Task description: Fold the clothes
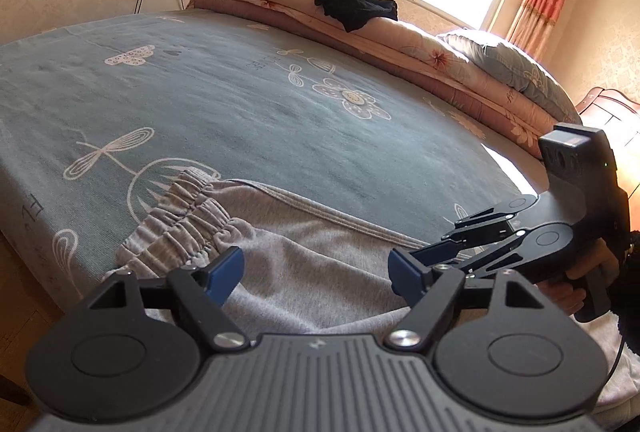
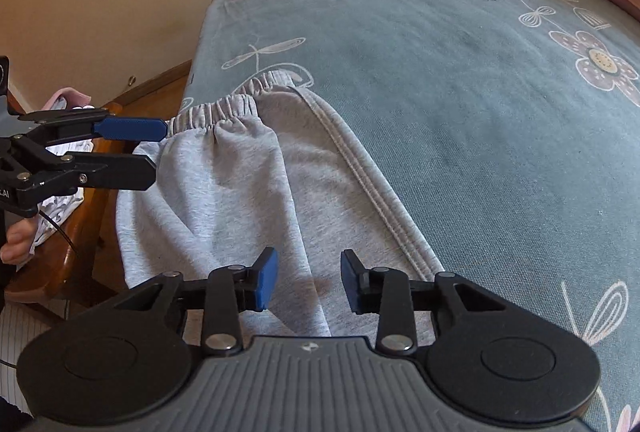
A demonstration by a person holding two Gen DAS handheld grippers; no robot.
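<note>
Trousers (image 2: 240,183) lie doubled on the bed (image 2: 460,91), waistband at eleven o'clock, further folds left; both tools, left (image 1: 316,272) and right (image 2: 308,282), gape empty.

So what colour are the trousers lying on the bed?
The trousers are light heather grey, with an elastic waistband; clearest in the right wrist view.

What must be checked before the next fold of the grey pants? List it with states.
1. Grey sweatpants lie on the bed: ok.
2. Elastic waistband in view: ok.
3. Left claw open, nothing pinched: ok.
4. Right claw over the fabric, pads apart, no grip yet: not ok.
5. Pants fully on the mattress: not ok, one side hangs over the edge.
6. Pant legs flat: cannot tell.
</note>
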